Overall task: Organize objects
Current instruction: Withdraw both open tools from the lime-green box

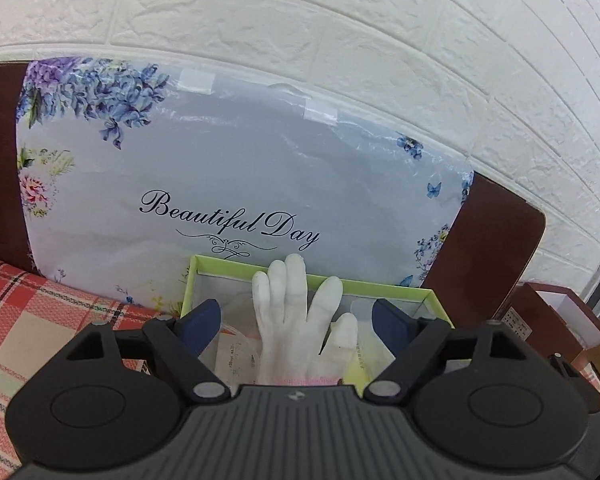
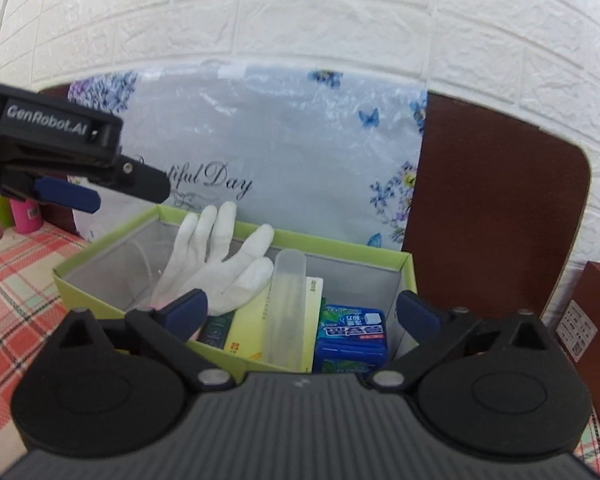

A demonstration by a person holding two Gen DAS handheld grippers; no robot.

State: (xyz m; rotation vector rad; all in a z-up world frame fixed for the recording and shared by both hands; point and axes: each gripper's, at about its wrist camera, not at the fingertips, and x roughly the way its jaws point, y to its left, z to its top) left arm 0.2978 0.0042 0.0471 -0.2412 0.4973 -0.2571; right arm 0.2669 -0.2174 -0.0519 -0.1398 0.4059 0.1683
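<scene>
White brick-pattern wall (image 2: pixel 300 20) at the back, with a dark brown headboard-looking panel (image 2: pixel 492 208) and a floral "Beautiful Day" bag (image 1: pixel 240 168) leaning against it, all over a red plaid cloth (image 1: pixel 40 312). Sitting on the cloth right in front of the bag is a lime green box (image 2: pixel 100 280), open on top. A white glove (image 2: pixel 216 256) lies in it, fingers propped up on the far wall. Also in the box: a clear tube (image 2: pixel 286 304), a yellow booklet (image 2: pixel 248 328) and a blue pack (image 2: pixel 352 336). Left tool (image 1: pixel 296 316) hangs over the box with fingers wide apart, nothing pinched. Right tool (image 2: pixel 300 312) is spread wide too, nothing gripped. Brown carton (image 2: pixel 588 328) off to the right.
</scene>
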